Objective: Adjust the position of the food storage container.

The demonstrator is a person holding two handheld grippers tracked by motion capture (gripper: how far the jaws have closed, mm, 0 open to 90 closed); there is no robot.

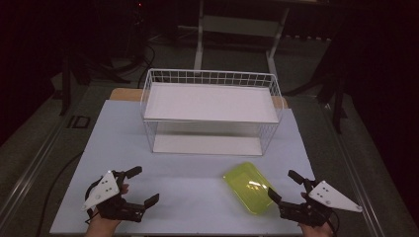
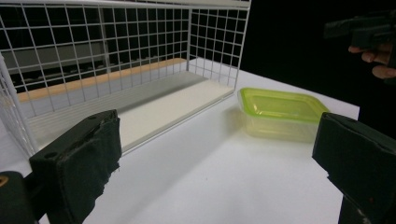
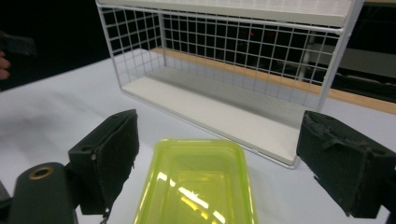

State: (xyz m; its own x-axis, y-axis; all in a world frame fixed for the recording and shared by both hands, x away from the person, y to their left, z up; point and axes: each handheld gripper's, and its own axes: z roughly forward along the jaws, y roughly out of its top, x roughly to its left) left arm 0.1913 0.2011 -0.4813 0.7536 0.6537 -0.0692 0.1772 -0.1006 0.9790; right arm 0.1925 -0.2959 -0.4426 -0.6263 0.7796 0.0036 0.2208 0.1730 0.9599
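Before the gaping right gripper point(image 1: 285, 186) lies a translucent yellow-green container point(image 1: 248, 186) (lidded, rectangular).

White table point(image 1: 197, 187) carries 2 things: a white wire rack point(image 1: 210, 111) w/ 2 shelves at the far side, and a yellow-green plastic box point(image 1: 248, 186) w/ lid just in front, towards the right.
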